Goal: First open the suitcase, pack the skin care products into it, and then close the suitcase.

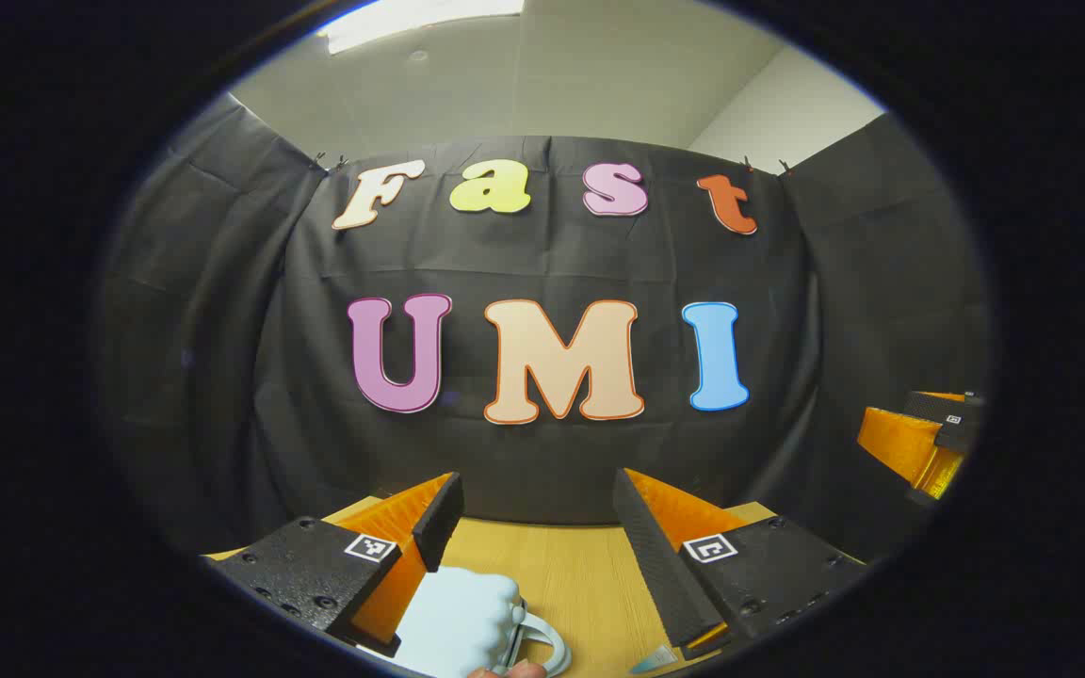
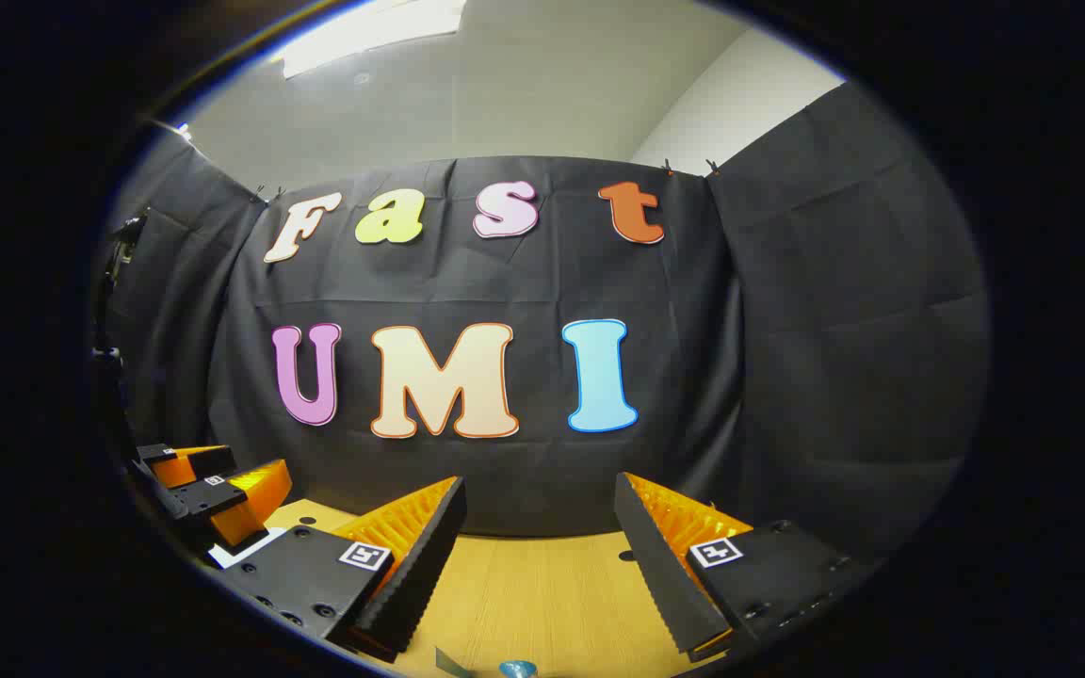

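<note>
Wooden table [image 1: 580,574], pale suitcase [image 1: 462,617] closed.

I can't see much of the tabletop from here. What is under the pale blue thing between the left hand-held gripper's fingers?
The pale blue thing lies on the wooden table. Bare wood shows beside it; whatever lies directly beneath it is covered.

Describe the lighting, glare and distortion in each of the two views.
Left gripper view: ceiling light blown out to white at the top, cloth wall bowed by the fisheye, wooden table evenly lit and sharp. Right gripper view: the same overexposed ceiling light, the cloth's top edge curved, the table dimmer toward the bottom edge.
</note>
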A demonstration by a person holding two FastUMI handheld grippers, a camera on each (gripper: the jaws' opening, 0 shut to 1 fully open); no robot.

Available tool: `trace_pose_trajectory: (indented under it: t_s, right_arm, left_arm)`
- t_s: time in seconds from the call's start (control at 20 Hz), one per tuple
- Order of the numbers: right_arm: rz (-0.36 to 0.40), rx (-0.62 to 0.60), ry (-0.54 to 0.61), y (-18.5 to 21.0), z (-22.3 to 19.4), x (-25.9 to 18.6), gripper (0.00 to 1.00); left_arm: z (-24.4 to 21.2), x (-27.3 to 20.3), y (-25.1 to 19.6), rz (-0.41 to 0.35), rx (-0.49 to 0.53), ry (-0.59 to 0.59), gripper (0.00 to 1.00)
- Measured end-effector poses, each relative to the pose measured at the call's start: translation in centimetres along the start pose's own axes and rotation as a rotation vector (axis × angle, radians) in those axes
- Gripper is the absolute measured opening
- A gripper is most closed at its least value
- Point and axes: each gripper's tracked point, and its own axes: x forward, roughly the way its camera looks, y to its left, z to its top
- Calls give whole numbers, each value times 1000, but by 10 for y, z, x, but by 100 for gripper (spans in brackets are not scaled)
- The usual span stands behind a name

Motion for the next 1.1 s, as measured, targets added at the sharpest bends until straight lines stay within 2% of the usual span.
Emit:
trace_pose_trajectory:
  t_s: [0.6, 0.8, 0.95, 1.1]
  right_arm:
    - [22, -27, -13, 2, -1, -3, 99]
    - [53, -16, 0, -11, -11, 0, 96]
    - [92, -30, 30, -27, -28, 5, 99]
    - [70, -43, 65, -47, -43, 13, 99]
  left_arm:
    - [-12, 0, -7, -4, 29, 25, 94]
    - [-50, 2, -22, -17, 33, 112, 93]
    - [-90, 4, -22, 10, 75, 213, 96]
    - [-133, 1, -23, 11, 83, 319, 97]
